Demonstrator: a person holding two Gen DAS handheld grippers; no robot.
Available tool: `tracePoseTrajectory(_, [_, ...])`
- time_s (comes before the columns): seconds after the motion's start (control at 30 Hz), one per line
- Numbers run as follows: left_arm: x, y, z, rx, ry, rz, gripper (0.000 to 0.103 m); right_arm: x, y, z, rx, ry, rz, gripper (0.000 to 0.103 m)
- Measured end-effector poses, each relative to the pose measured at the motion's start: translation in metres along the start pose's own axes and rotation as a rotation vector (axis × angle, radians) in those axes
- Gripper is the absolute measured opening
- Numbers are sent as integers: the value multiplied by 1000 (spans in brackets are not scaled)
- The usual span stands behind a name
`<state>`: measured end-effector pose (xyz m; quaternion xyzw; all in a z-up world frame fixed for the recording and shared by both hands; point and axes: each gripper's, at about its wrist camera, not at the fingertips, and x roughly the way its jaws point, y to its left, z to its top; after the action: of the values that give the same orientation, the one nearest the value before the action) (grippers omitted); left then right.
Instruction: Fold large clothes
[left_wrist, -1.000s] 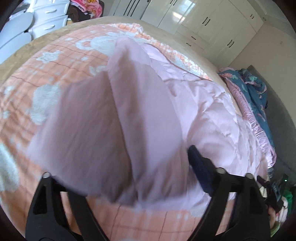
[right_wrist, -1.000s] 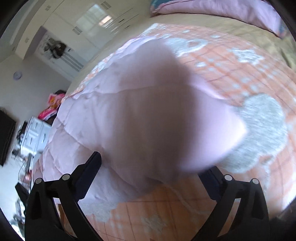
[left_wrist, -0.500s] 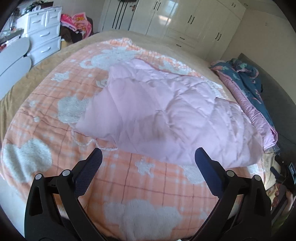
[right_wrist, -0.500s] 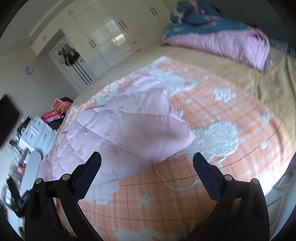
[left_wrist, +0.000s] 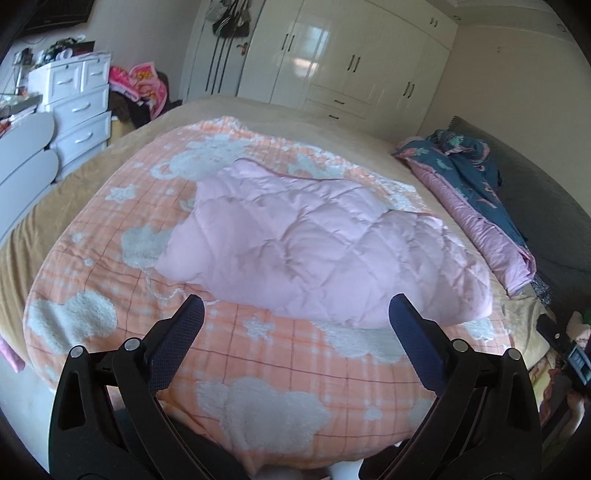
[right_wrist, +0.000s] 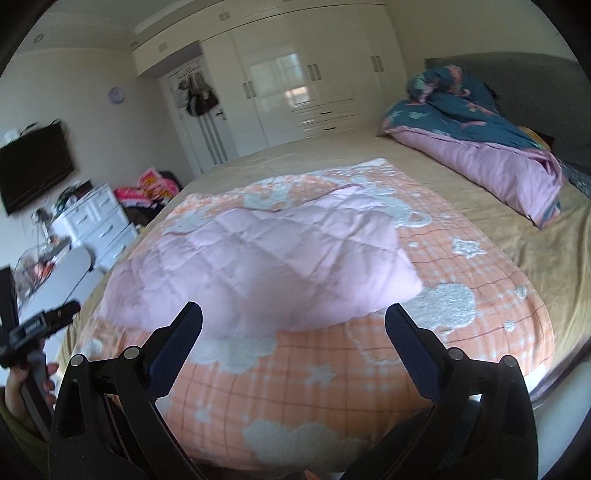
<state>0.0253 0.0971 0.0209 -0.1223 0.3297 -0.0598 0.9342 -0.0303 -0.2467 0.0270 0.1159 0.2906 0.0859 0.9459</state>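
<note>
A pink quilted garment (left_wrist: 317, 243) lies folded over on an orange checked blanket (left_wrist: 280, 354) on the bed; it also shows in the right wrist view (right_wrist: 258, 269). My left gripper (left_wrist: 293, 314) is open and empty, held back above the blanket's near edge, short of the garment. My right gripper (right_wrist: 293, 314) is open and empty too, also short of the garment's near edge. The left gripper's body and the hand that holds it show at the left of the right wrist view (right_wrist: 33, 328).
A rolled pink and blue duvet (left_wrist: 476, 206) lies along the right side of the bed, also in the right wrist view (right_wrist: 491, 147). White drawers (left_wrist: 74, 107) stand to the left. White wardrobes (left_wrist: 354, 62) line the far wall. The bed's near edge is just below both grippers.
Both grippers held up pink cloth a second ago. They have let go, opened and pulled back and up. The garment now lies flat on the blanket.
</note>
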Motion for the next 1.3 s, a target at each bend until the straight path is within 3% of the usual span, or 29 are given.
tracePoseTrajectory(0.27, [-12,-19,-14,37,-22,-42,94,-7,36,-21,-94,-20,-3,99])
tracePoseTrajectory(0.5, [-1,-36,-36,75,5,-47,94,10,48,-40,-163,-4,-31,99])
tracePoseTrajectory(0.73, [17,-41,-48,87,54,-24,94,29,43,-49,-147,36,-16,99])
tracePoseTrajectory(1.3, [18,-51,-51,111,51,4,94,27,40,-47,-137,32,0,99])
